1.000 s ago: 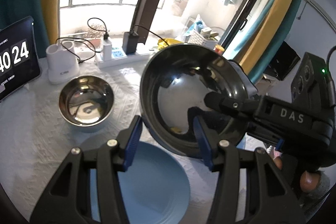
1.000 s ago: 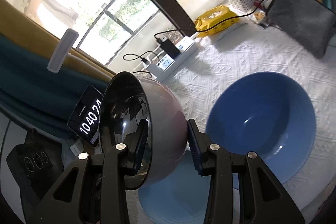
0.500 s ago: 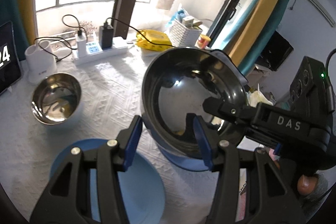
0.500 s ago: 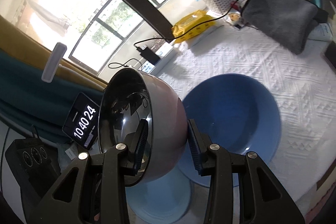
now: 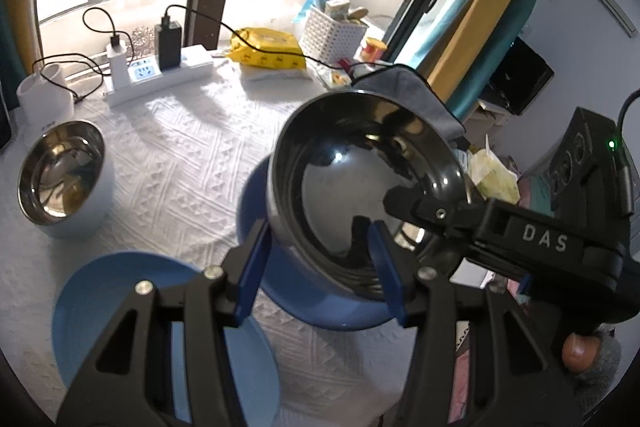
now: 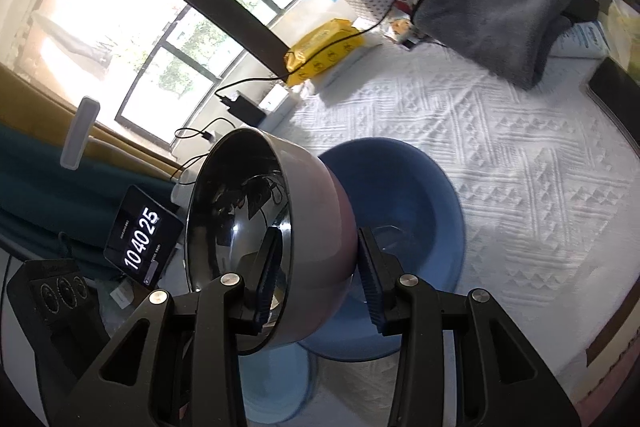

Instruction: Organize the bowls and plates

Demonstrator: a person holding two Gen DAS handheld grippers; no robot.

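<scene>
Clamped across the wall of a steel-lined bowl point(image 6: 280, 239), the right gripper point(image 6: 320, 267) has one blue pad inside the rim and the other against the pinkish outer shell. That bowl is tipped on its side, its mouth facing the left edge of the right wrist frame and its base toward the right, hanging above a dark blue bowl point(image 6: 420, 207) that sits on the white textured tablecloth point(image 6: 520, 155).

From the left wrist view the same tilted bowl point(image 5: 360, 187) opens toward the camera at frame centre. The left gripper point(image 5: 320, 267) has its fingers spread apart at the bottom centre; its right pad overlaps the bowl's lower rim in the picture, the left pad stands clear, and I cannot tell whether it touches.

At lower left a light blue plate point(image 5: 120, 307) lies flat, partly hidden by the left gripper's frame. Another steel-lined bowl point(image 5: 64, 179) stands upright at the left edge. Behind, along the upper part of the frame, sit a white power strip point(image 5: 160, 79) with plugged chargers, a yellow packet point(image 5: 268, 51) and a white perforated basket point(image 5: 336, 35). A grey folded cloth point(image 6: 492, 15) lies at the upper right of the right wrist view, and a tablet showing a clock point(image 6: 140, 239) leans at the left.
</scene>
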